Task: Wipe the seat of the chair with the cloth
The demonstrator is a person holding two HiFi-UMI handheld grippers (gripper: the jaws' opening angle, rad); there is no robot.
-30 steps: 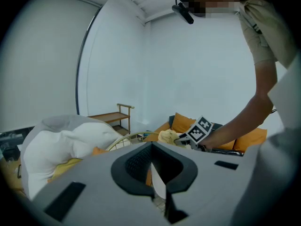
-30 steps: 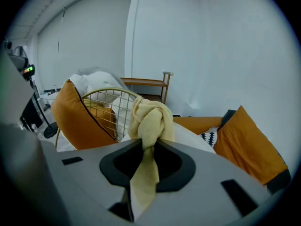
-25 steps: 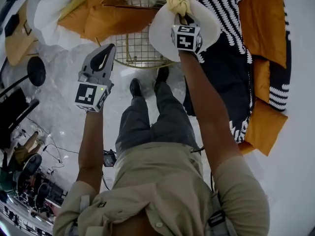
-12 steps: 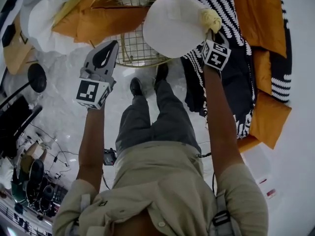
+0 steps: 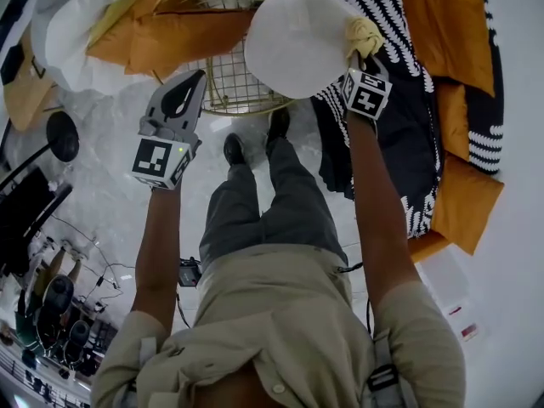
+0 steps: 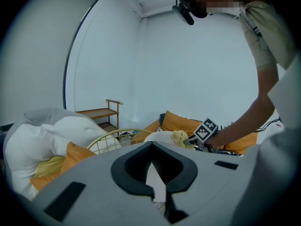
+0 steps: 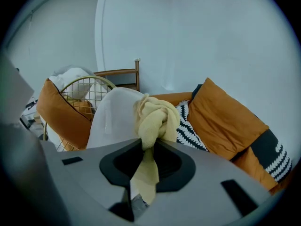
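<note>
The head view looks steeply down from above the person, past both arms, onto the wire chair (image 5: 225,83) ahead of the jaws. The left gripper view rides close behind its own jaws, facing level across the room; beyond them show the white seat (image 6: 157,136) and the right gripper (image 6: 192,141). The right gripper view, equally close, faces the seat just past its jaws, the cloth (image 7: 153,119) between them. All three share the seat.

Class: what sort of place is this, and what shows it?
Probably a living-room corner staged in a studio: orange cushions, a gold wire chair and wooden shelf against white walls, with cables and gear on the floor.
</note>
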